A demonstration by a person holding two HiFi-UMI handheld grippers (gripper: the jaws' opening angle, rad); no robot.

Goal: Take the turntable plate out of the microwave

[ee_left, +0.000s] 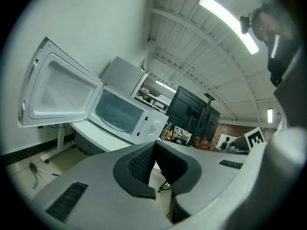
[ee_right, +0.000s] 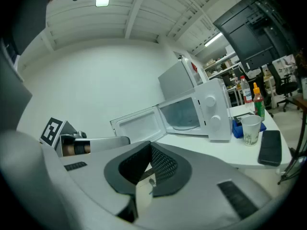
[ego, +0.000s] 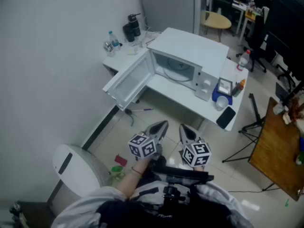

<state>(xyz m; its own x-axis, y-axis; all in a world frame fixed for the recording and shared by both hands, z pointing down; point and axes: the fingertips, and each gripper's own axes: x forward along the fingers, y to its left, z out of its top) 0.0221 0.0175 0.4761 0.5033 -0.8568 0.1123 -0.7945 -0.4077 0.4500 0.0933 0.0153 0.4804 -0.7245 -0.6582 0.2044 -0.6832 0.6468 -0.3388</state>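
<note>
Standing off from the open microwave, both grippers empty.

The left gripper and right gripper each have jaws pressed together with nothing between them, and sit low at 6 o'clock in the head view. The plate lies flat inside the microwave, up at 12 o'clock and well apart from both tools. The door stands open towards 9. My read: come in level with the cavity, spread the jaws before entering, pinch the plate's near rim, lift slightly, then draw straight out, clear of the door.
</note>
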